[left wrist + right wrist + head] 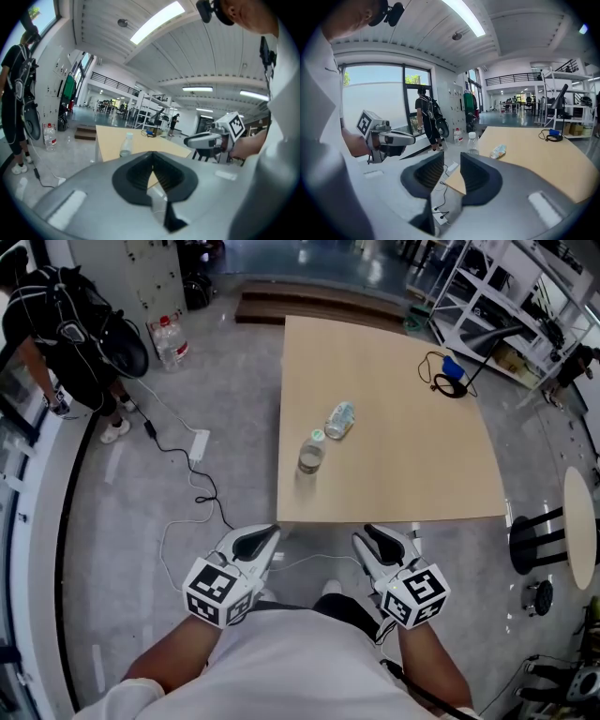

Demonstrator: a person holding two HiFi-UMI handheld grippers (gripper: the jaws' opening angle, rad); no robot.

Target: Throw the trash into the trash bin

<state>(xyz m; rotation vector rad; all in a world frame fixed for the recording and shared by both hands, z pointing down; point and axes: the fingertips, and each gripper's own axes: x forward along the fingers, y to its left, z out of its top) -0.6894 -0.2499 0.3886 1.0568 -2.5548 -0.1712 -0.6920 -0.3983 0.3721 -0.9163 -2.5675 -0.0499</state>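
- Table (394, 465): light wood, square, takes up the centre of the head view. The near half is bare apart from two bottles left of centre.
- Person with black backpack (66, 324): stands on the grey floor, well to the left of the table.
- Floor jug (169, 341): large clear container with a red cap and red label, upright beyond the table's far-left corner. Its fill level cannot be made out.
- Left gripper (152, 155): held in front of the table's near edge and not touching it. The jaw tips are pressed together and nothing is between them.
- Right gripper (451, 158): held beside the left one, also short of the table edge. The jaws stand a narrow gap apart. Only the table corner and floor cables show through the gap, and nothing is pinched.
- Upright bottle (311, 453): clear plastic with a pale cap, standing near the front-left of the table. I cannot tell whether it holds liquid.
- Lying bottle (340, 420): crumpled clear plastic with a bluish label. It lies on its side just beyond the upright bottle, close to it but apart.
- Power strip (199, 444): white, on the floor left of the table, with black and white cables trailing from it.
- Black cable coil (448, 382): lies at the table's far right with a small blue item against it, well apart from the bottles.
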